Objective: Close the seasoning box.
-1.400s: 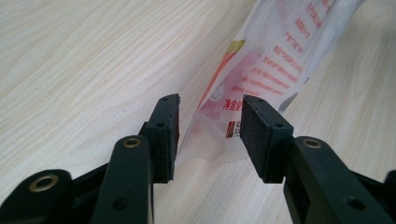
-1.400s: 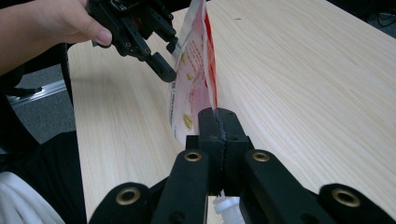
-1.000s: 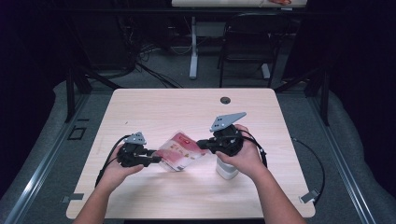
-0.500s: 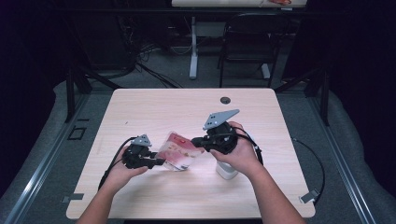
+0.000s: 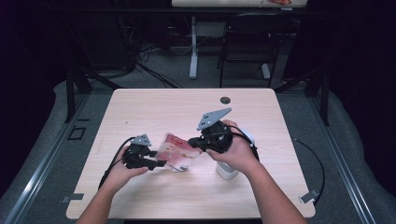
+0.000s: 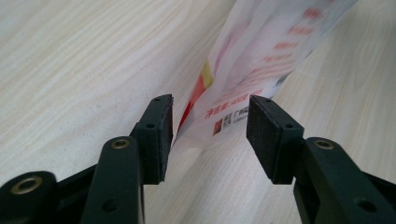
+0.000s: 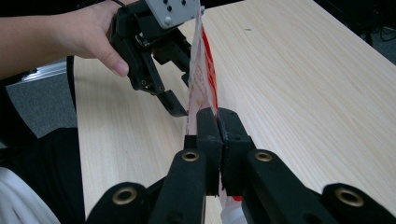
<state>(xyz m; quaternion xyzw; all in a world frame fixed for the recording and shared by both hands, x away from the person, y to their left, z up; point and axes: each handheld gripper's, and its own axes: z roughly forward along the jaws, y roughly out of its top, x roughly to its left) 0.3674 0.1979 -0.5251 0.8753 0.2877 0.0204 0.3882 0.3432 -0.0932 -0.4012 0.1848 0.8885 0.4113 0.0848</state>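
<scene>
Above a pale wooden table (image 5: 154,107), plastic bag (image 5: 176,150) clamped in right gripper (image 7: 217,122); left gripper (image 6: 210,135) fingers just parted around it.

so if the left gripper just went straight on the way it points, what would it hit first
Most likely the packet. The left gripper has just been opening its jaws, and the packet's end hangs between them, near one pad though contact is unclear. The right gripper holds the far end.

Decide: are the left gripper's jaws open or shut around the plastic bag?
Open. The left gripper has just opened; its pads stand apart with the plastic bag loose between them.
</scene>
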